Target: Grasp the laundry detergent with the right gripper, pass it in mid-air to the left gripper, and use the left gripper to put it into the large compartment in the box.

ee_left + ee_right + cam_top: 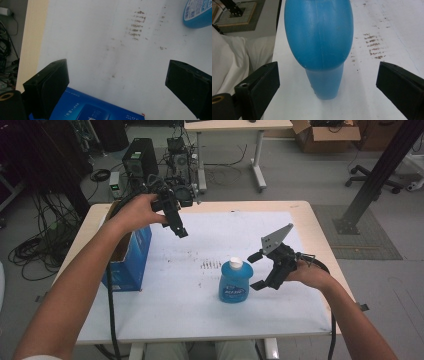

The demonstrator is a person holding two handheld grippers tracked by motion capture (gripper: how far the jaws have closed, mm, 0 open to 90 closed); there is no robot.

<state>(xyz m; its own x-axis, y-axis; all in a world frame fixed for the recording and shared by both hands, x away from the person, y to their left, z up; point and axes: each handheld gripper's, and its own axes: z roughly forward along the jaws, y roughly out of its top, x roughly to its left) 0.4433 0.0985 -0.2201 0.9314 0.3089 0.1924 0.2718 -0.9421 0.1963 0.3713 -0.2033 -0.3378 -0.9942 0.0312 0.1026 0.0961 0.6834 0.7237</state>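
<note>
Rounded glossy blue plastic bottle (235, 283)

The bottle (235, 282) is bright blue with a white cap (236, 263) and a darker blue label. The box (131, 256) is deep blue, brown inside. The mat (200, 310) is white with small brown stains. Both grippers (179, 227) (257, 270) are black.
</note>
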